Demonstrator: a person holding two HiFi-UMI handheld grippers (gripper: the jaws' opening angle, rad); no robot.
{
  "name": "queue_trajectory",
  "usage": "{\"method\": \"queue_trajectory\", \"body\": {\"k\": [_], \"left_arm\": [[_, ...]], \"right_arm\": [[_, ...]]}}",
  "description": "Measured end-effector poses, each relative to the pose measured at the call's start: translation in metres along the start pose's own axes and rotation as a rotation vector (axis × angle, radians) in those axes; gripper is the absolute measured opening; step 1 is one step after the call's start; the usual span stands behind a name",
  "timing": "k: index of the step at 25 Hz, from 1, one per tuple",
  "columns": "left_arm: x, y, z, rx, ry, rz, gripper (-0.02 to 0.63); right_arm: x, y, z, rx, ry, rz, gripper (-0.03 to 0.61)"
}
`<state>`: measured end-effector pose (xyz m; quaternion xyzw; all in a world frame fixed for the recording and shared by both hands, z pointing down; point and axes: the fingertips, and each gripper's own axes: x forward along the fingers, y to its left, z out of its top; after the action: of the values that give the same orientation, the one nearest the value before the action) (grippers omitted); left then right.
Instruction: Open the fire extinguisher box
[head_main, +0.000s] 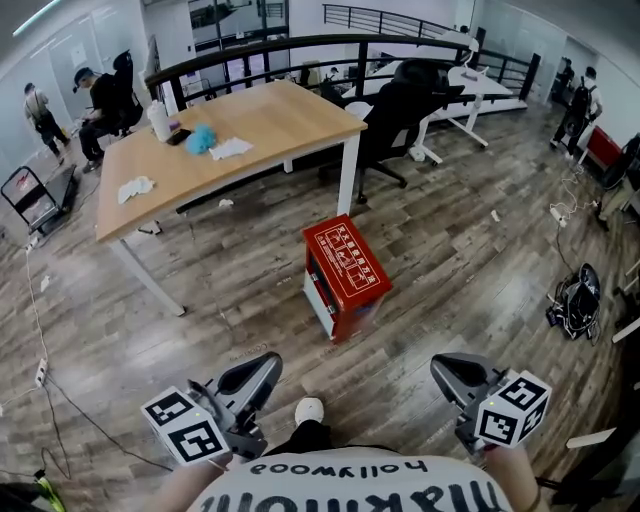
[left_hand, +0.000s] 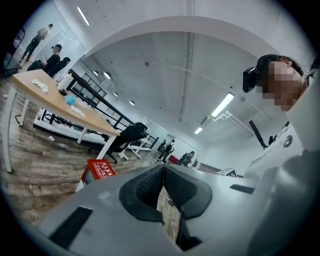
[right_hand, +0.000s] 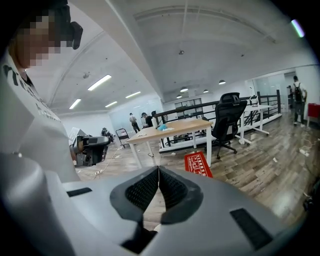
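Note:
The red fire extinguisher box (head_main: 345, 272) stands on the wooden floor ahead of me, lid closed, white print on its top. It also shows small and low as a red box (left_hand: 100, 170) in the left gripper view and a red box (right_hand: 198, 164) in the right gripper view. My left gripper (head_main: 258, 374) is low at the bottom left of the head view and my right gripper (head_main: 452, 372) at the bottom right. Both are well short of the box. The left gripper (left_hand: 163, 168) and the right gripper (right_hand: 158, 169) each have their jaws pressed together with nothing between them.
A light wooden table (head_main: 280, 112) with tissues and a bottle stands beyond the box. A black office chair (head_main: 400, 108) is at its right end. A black bag (head_main: 577, 300) and cables lie on the floor at right. People (head_main: 100, 105) stand at the far left.

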<state>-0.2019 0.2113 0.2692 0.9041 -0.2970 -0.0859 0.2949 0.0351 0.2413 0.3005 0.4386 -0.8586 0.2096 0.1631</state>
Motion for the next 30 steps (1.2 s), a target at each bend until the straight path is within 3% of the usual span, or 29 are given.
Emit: {"method": "queue_trajectory", "body": {"k": [30], "left_arm": [[0.084, 0.147, 0.082, -0.007, 0.081, -0.009, 0.008]], "right_arm": [[0.157, -0.068, 0.073, 0.071, -0.007, -0.009, 0.008]]}}
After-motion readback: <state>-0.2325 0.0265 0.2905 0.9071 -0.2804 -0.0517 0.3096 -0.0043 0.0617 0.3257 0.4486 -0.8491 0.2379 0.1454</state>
